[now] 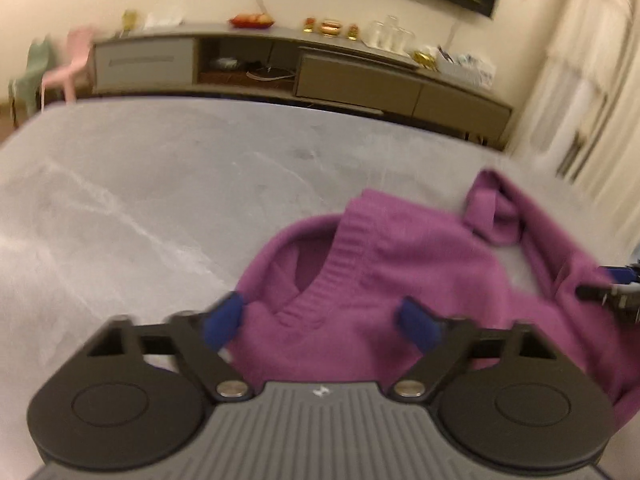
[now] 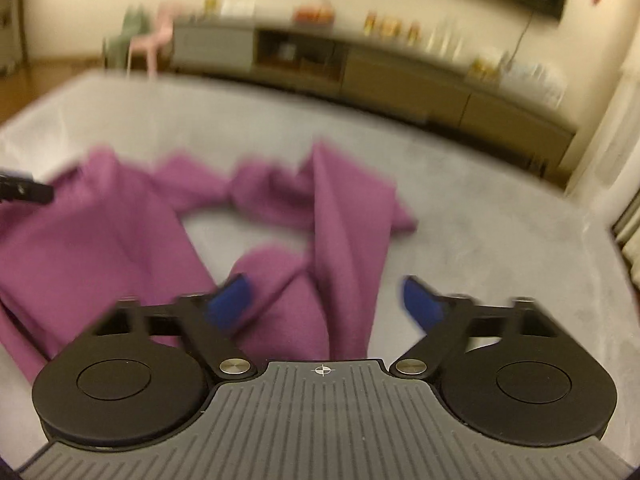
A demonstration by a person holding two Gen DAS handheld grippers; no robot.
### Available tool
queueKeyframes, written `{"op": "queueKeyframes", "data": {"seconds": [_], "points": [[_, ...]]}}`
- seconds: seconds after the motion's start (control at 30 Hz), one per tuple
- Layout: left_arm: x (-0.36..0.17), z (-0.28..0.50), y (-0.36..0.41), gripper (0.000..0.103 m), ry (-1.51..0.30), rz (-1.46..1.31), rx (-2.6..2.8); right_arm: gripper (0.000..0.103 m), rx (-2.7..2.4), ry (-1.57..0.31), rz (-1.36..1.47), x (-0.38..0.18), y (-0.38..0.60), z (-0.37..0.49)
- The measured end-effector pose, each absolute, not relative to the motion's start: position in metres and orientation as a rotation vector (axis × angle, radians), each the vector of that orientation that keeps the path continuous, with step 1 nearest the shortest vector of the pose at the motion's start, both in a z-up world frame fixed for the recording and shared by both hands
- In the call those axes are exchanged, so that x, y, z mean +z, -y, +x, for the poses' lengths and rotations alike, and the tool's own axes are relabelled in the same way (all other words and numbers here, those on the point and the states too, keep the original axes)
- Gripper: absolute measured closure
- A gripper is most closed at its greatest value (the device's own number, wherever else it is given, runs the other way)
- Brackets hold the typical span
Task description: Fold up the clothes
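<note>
On the grey table [image 1: 120, 184] a crumpled purple V-neck sweater [image 1: 400, 264] lay unfolded, so the left gripper [image 1: 320, 320] and right gripper [image 2: 326, 300] hung partly open above it, gripping nothing, apparently ready to flatten it.

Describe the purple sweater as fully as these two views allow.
The purple sweater is a soft-looking knit with a ribbed V-neck collar. It lies unfolded and rumpled on the grey surface, one sleeve bunched and twisted, with bare surface showing through a loop of cloth. The left gripper and the right gripper are open over it; contact cannot be judged.
</note>
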State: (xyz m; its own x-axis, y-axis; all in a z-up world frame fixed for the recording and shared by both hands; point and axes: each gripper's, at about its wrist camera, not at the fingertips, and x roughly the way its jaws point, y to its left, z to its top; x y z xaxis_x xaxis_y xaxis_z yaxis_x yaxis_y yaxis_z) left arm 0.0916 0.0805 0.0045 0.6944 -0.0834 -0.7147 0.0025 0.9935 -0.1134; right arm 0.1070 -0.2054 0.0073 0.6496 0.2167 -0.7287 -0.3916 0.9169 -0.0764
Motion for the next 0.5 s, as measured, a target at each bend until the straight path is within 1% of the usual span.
{"op": "queueKeyframes", "data": {"seconds": [0.03,0.07,0.1,0.13,0.17,0.2,0.27,0.3,0.37,0.4,0.43,0.47,0.5], "points": [[0.007,0.09,-0.081,0.068,-0.784,-0.108,-0.047,0.073,0.368,-0.801,-0.171,0.001,0.215,0.106],[0.015,0.088,-0.086,0.085,-0.745,-0.139,-0.047,0.078,0.387,-0.809,-0.105,-0.005,0.224,0.105],[0.022,0.086,-0.091,0.1,-0.707,-0.169,-0.048,0.088,0.383,-0.809,-0.039,-0.009,0.235,0.104],[0.029,0.084,-0.095,0.101,-0.668,-0.199,-0.048,0.092,0.357,-0.798,0.029,-0.007,0.247,0.102],[0.042,0.079,-0.101,0.101,-0.594,-0.228,-0.043,0.096,0.327,-0.747,0.082,0.005,0.256,0.098],[0.064,0.067,-0.11,0.103,-0.471,-0.254,-0.032,0.097,0.296,-0.668,0.121,0.023,0.265,0.093],[0.108,0.029,-0.134,0.103,-0.196,-0.29,0.007,0.097,0.212,-0.438,0.135,0.071,0.281,0.07],[0.122,0.014,-0.147,0.102,-0.114,-0.309,0.039,0.098,0.177,-0.331,0.127,0.094,0.288,0.056],[0.132,-0.006,-0.174,0.102,-0.071,-0.35,0.125,0.101,0.087,-0.173,0.059,0.121,0.295,0.029],[0.128,-0.006,-0.182,0.102,-0.111,-0.378,0.135,0.101,0.032,-0.124,0.026,0.126,0.298,0.019],[0.114,0.005,-0.186,0.101,-0.217,-0.413,0.11,0.1,-0.002,-0.134,0.028,0.125,0.304,0.017],[0.099,0.015,-0.19,0.098,-0.323,-0.448,0.084,0.091,0.017,-0.25,0.064,0.114,0.311,0.027],[0.085,0.026,-0.193,0.094,-0.429,-0.482,0.058,0.091,0.066,-0.413,0.106,0.099,0.316,0.043]]}}
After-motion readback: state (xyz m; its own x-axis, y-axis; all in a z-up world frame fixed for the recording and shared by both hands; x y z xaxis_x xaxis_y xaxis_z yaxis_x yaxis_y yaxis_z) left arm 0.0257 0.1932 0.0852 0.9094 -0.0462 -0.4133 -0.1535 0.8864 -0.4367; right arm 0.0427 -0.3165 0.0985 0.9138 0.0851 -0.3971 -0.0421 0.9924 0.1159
